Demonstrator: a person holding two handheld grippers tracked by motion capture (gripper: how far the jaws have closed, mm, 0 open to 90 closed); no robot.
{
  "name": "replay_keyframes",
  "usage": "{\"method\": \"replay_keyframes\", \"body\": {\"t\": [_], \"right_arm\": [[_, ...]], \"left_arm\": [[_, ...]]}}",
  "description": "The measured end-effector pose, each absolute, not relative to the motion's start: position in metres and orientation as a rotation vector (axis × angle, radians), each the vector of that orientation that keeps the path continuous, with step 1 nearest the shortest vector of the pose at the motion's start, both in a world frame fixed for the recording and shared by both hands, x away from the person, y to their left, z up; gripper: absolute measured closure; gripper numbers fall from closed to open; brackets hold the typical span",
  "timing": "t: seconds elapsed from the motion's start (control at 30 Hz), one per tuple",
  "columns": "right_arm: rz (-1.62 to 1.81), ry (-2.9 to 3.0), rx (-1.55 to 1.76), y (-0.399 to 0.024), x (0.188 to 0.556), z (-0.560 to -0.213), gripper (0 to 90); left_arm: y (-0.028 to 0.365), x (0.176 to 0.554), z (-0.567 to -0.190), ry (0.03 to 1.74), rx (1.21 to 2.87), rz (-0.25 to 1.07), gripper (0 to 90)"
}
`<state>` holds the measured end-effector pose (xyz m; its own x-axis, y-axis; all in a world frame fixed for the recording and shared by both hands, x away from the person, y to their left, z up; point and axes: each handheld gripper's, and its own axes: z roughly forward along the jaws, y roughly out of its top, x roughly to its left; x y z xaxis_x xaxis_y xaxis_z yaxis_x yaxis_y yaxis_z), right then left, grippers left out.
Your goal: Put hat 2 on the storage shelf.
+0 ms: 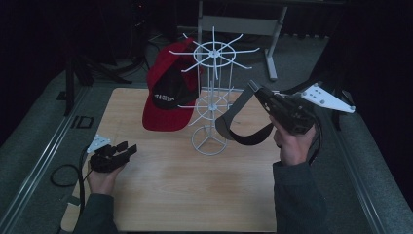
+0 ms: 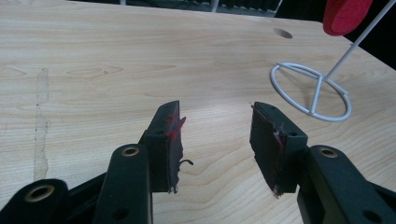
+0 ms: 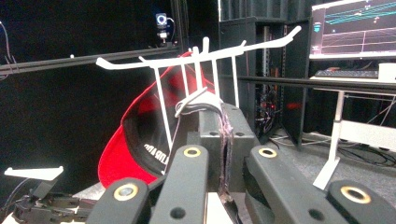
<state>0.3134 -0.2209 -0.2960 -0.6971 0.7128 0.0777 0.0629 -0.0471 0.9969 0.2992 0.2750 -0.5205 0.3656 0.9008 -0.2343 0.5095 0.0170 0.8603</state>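
The right gripper [image 1: 254, 90] is raised over the worktop [image 1: 175, 190], level with the middle of the white wire rack [image 1: 213, 92], and its fingers are pressed together on the edge of a dark visor [image 1: 238, 127]. The visor hangs from that grip in a curved loop, its lower band sagging toward the rack's round base without touching the wood. From the right gripper view, the pinched pale edge of the visor [image 3: 198, 105] sits right against 1 of the rack's hooks [image 3: 205, 58], though I cannot tell whether it rests on it.

A red cap [image 1: 168, 90] with a black underside and white lettering hangs on the far left side of the rack, brim pointing down.

The left gripper [image 1: 127, 149] rests low at the near left of the worktop, well apart from the rack. Its fingers [image 2: 167, 140] stand apart with bare wood between them, and the rack's ring base [image 2: 310, 91] lies ahead to the right.
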Motion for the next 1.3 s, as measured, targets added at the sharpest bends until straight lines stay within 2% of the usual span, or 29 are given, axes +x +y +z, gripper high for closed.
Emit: {"method": "replay_keyframes", "body": {"t": [1.3], "right_arm": [[1.826,1.704,0.740,-0.217,0.308,-0.264,88.5]], "left_arm": [[0.276,0.299,-0.520,1.283,1.629,0.498,54.0]]}}
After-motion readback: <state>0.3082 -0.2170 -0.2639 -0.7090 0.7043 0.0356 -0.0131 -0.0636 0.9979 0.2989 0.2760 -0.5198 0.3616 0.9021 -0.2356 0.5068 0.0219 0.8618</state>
